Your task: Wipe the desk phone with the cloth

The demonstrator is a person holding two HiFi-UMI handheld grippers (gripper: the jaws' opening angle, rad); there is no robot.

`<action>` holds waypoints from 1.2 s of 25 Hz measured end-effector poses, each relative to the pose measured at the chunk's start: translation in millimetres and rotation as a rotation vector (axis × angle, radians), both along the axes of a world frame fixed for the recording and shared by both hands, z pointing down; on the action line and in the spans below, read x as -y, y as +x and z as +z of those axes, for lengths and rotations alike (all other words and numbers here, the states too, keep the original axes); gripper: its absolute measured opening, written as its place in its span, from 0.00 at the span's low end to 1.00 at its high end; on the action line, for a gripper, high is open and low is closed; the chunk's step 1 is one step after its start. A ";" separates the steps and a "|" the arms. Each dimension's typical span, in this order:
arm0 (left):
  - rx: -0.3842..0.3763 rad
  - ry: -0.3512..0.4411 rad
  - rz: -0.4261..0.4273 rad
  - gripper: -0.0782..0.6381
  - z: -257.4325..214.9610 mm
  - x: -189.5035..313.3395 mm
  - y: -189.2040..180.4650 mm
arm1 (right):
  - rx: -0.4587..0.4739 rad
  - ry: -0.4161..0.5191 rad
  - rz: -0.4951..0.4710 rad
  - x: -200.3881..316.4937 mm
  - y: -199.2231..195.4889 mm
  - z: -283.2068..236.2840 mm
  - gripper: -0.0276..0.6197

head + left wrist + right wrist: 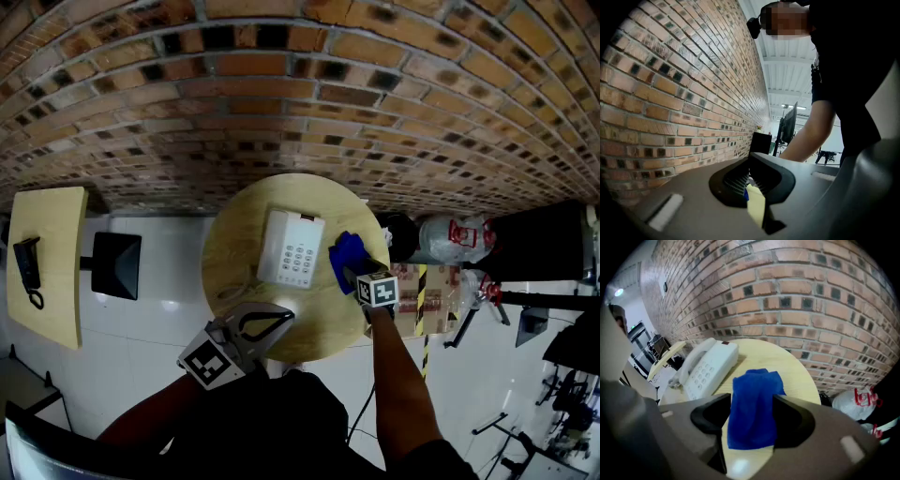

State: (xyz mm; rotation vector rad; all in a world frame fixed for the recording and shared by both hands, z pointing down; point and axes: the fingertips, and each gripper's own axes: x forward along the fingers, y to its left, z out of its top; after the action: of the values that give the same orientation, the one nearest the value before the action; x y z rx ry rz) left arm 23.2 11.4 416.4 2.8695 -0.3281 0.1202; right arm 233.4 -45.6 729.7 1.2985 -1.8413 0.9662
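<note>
Desk phone (pixel 292 247) print illegibly small, blue cloth (pixel 345 253) between right gripper (pixel 354 274) jaws

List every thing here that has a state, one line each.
left gripper, shut, empty
right gripper, open, fingers either side of the cloth
cloth, bunched, lying on the table
desk phone, handset on its cradle
</note>
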 end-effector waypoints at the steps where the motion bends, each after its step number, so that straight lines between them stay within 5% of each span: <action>1: 0.004 0.008 0.005 0.09 2.9 1.3 0.9 | -0.002 -0.014 0.013 5.6 6.6 6.4 0.45; 11: 0.018 0.006 -0.017 0.09 20.0 10.0 -6.6 | -0.138 -0.096 -0.016 16.6 22.5 41.7 0.42; 14: 0.008 -0.027 -0.037 0.09 21.5 11.8 -7.1 | -0.168 -0.097 -0.062 16.0 13.5 42.1 0.21; 16: 0.001 -0.039 -0.044 0.09 20.2 12.0 -6.7 | -0.170 -0.086 -0.068 16.4 7.3 39.2 0.18; 21: -0.018 -0.023 -0.051 0.09 14.5 15.0 -7.9 | -0.101 0.066 -0.081 40.7 -14.9 -7.6 0.17; 25: -0.023 -0.005 -0.058 0.09 8.0 17.8 -10.6 | -0.069 0.195 -0.207 88.5 -50.8 -61.7 0.17; 30: -0.023 -0.018 -0.097 0.09 6.0 21.2 -21.6 | -0.128 0.206 -0.369 142.7 -96.4 -64.6 0.17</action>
State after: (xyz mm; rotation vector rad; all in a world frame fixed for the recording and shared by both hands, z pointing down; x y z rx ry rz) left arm 1.7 -9.8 422.3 2.8284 -0.4580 0.0725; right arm 137.0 -188.3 665.1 1.0540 -2.0241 0.4982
